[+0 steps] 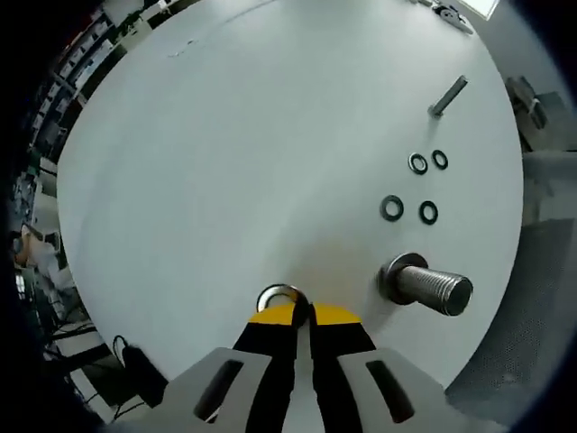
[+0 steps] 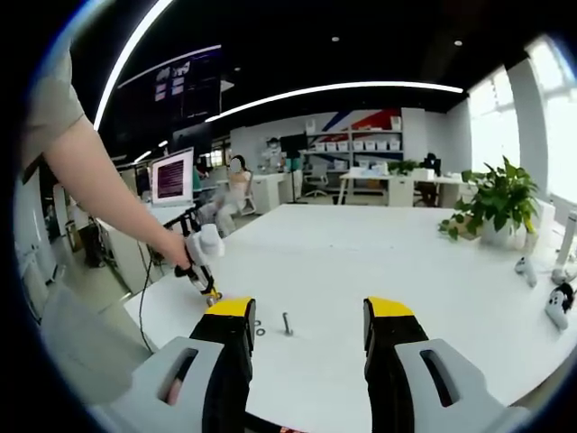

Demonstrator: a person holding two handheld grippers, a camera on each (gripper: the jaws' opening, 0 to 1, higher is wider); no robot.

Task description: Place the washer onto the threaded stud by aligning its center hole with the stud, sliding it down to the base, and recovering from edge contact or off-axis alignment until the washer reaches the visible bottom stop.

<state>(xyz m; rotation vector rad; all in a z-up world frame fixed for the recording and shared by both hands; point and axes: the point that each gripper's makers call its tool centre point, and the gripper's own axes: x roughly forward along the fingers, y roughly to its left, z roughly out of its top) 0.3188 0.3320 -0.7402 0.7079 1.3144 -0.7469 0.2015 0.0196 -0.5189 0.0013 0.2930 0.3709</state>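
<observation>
Left gripper (image 1: 298, 311): your jaws are pinched on the washer (image 1: 278, 296), low over the white table (image 1: 225, 162).
Right gripper (image 2: 306, 317): spread, empty.
Threaded stud (image 1: 431, 286): well right.
Risk: thin grip; an off-axis approach could catch the edge and slip.

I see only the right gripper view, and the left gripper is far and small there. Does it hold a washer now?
Observer: Yes. In the left gripper view the left gripper is shut on a shiny washer, held by its edge at the tips of the fingers.
Operator: Is the placing already begun?
Observer: Not yet. The threaded stud is to the right of the washer in that view, apart from it.
Operator: Does anything else lie near?
Observer: Four small dark washers lie on the white table beyond the stud.
</observation>
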